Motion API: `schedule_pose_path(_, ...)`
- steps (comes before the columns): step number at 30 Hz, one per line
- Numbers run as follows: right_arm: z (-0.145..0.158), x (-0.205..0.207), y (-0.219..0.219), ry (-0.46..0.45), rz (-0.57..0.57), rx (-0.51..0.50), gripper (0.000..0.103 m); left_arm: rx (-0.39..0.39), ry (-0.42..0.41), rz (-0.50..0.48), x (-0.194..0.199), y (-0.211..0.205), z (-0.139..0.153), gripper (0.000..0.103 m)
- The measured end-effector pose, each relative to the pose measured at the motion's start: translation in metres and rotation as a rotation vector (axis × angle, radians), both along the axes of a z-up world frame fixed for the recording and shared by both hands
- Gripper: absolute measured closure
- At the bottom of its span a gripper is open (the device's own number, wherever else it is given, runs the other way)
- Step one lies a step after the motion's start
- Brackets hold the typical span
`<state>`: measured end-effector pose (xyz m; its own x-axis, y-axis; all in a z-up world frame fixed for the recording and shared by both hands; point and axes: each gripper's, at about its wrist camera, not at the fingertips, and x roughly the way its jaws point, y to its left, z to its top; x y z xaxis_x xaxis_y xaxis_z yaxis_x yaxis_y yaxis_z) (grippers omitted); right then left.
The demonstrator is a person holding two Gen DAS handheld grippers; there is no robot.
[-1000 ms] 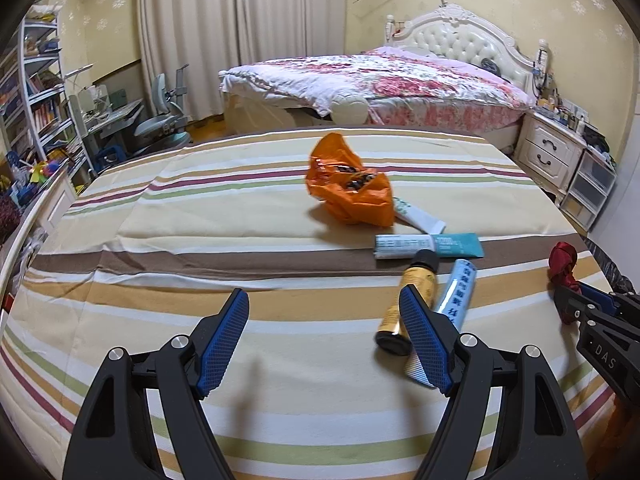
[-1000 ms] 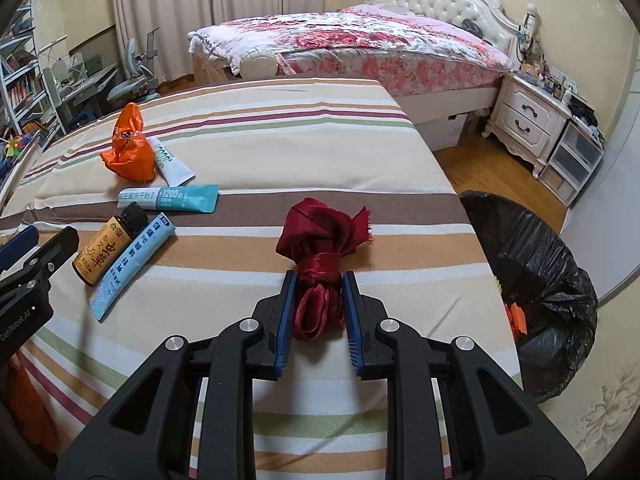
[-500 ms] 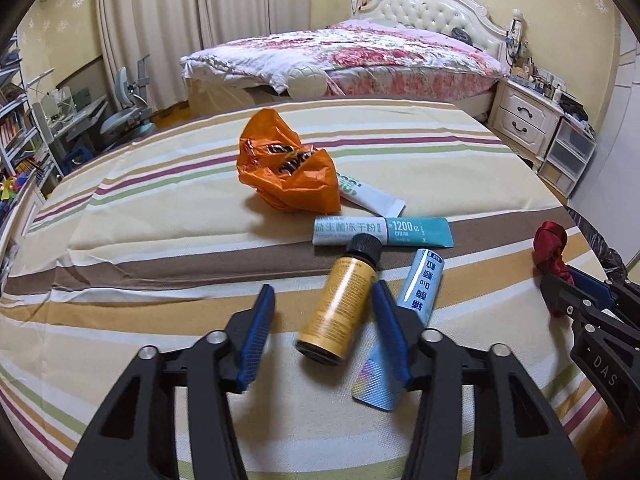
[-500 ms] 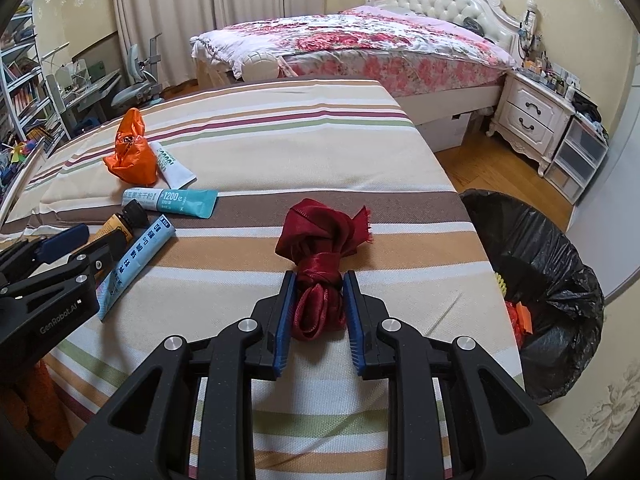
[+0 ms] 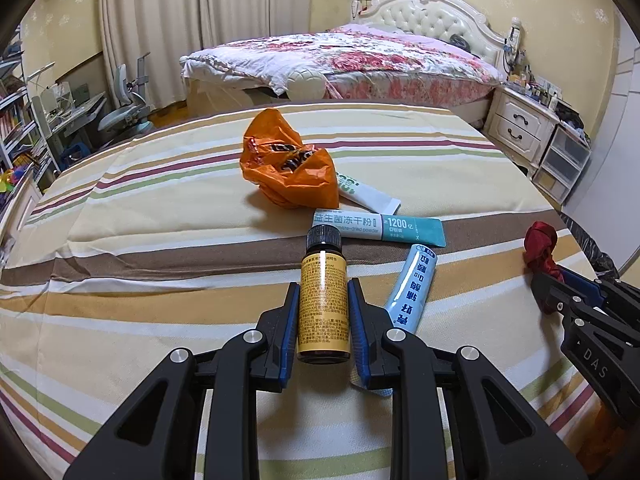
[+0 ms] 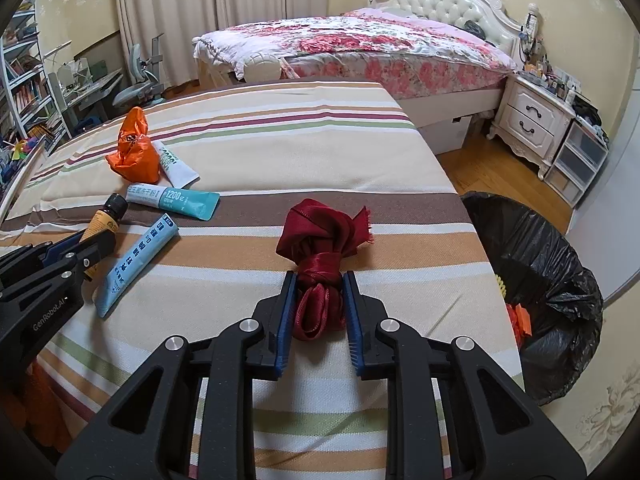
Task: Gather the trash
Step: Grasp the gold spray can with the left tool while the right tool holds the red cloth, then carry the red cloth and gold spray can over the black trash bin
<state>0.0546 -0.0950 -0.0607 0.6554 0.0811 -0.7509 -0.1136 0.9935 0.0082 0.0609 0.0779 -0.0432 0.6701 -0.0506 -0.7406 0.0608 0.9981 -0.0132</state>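
My left gripper (image 5: pixel 323 294) is shut on a small yellow-labelled bottle with a black cap (image 5: pixel 322 300) that lies on the striped tablecloth (image 5: pixel 160 208); it also shows in the right wrist view (image 6: pixel 103 222). My right gripper (image 6: pixel 319 286) is shut on a knotted red ribbon cloth (image 6: pixel 320 240), seen at the right in the left wrist view (image 5: pixel 541 246). A light blue sachet (image 5: pixel 412 286), a teal and white sachet (image 5: pixel 378 227), a white tube (image 5: pixel 368 196) and a crumpled orange bag (image 5: pixel 290 168) lie beyond the bottle.
A bin lined with a black bag (image 6: pixel 540 280) stands on the floor just past the table's right edge, with some trash inside. A bed (image 6: pixel 360 44), white nightstand (image 6: pixel 532 120) and desk with chair (image 6: pixel 132 76) lie further back.
My left gripper moved forward around the bottle and closed on it. My right gripper stayed shut on the red ribbon cloth, almost still.
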Motion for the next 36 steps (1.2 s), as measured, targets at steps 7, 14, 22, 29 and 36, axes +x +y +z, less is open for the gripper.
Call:
schedule_pose_path(7,0.009,-0.008,-0.008,-0.029,-0.014,0.017,0.081,-0.019,-0.031,0.011,-0.014,-0.001,0.010,0.078)
schedule_pose_path(14,0.024,-0.019,-0.034,-0.080,-0.071,0.018,0.081,-0.043,-0.093,-0.030,-0.025,-0.019,0.032,0.078)
schedule_pose_path(22,0.038,-0.026,-0.092,-0.124,-0.203,0.007,0.081,-0.055,-0.138,-0.152,-0.023,-0.075,0.045,0.078)
schedule_pose_path(29,0.039,-0.025,-0.141,-0.142,-0.316,-0.006,0.081,-0.050,-0.160,-0.259,-0.011,-0.136,0.048,0.078)
schedule_pose_path(36,0.036,-0.020,-0.173,-0.156,-0.389,-0.005,0.081,-0.035,-0.169,-0.330,0.006,-0.188,0.045,0.078)
